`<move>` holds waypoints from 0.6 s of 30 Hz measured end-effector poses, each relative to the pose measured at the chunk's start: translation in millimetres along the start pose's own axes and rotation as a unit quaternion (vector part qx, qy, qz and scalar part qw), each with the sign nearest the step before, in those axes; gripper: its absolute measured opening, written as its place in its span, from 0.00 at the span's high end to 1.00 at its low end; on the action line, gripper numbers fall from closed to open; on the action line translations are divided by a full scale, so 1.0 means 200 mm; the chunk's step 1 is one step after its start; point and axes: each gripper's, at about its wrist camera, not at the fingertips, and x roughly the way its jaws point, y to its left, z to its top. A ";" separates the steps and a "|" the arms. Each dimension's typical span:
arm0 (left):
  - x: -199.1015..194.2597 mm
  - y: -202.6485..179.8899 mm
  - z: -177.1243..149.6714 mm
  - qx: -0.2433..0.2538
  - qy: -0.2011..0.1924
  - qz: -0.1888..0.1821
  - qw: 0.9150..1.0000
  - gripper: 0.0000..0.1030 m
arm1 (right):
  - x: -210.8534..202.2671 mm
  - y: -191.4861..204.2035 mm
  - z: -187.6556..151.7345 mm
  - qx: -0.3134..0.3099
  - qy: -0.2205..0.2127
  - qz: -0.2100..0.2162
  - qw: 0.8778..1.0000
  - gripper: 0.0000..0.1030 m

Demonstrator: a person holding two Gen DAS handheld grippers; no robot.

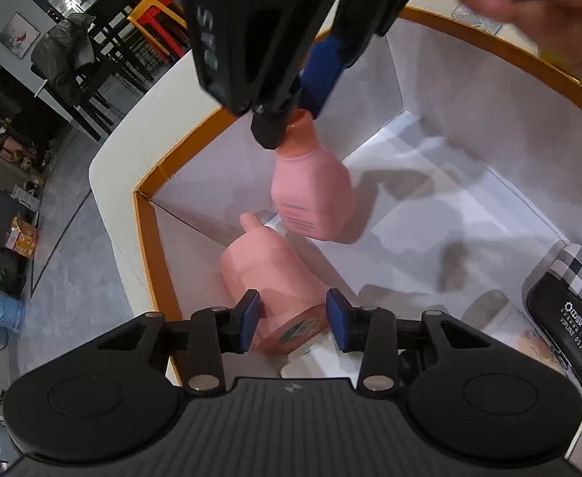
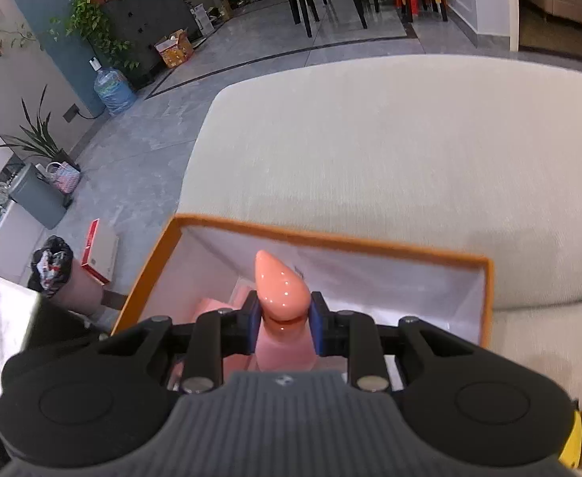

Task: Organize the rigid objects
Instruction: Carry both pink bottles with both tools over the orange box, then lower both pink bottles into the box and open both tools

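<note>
**Two pink bottles, one box, not much room**

Starting on the left: the left gripper (image 1: pixel 292 320) sits low over the orange-rimmed box (image 1: pixel 159 234), its blue-padded fingers (image 1: pixel 250 318) either side of the base of the lying pink bottle (image 1: pixel 267 278). Whether the pads actually press on it I cannot tell; a sliver of gap seems to show on each side. That bottle lies on the box floor against the left wall, long axis running away from the gripper, labelled base toward it, its small nozzle pointing at the far corner.

Moving right, the right gripper (image 2: pixel 283 326) is pinching the neck of the hanging pink bottle (image 1: pixel 310 194) just under its teardrop cap (image 2: pixel 281 284). This one hangs over the middle of the box, long axis close to upright but leaning, base down and tilted toward the lying one, cap up.

The risk, as I read it: a narrow neck grip on a smooth bottle lets the body swing or slip, and it could drop onto the lying bottle's nozzle or knock it askew. The grippers are also close and could clash. Far right, the black checked case (image 1: pixel 569 318) looks safely apart.
</note>
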 end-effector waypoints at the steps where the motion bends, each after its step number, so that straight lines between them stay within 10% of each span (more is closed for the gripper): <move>1: 0.00 0.00 0.00 0.000 -0.003 -0.001 1.000 0.55 | 0.02 0.01 0.01 -0.003 -0.002 -0.005 1.000 0.76; 18: -0.14 0.01 -0.09 -0.022 -0.032 -0.012 0.999 0.57 | -0.06 -0.04 -0.08 0.024 0.033 0.016 0.999 0.76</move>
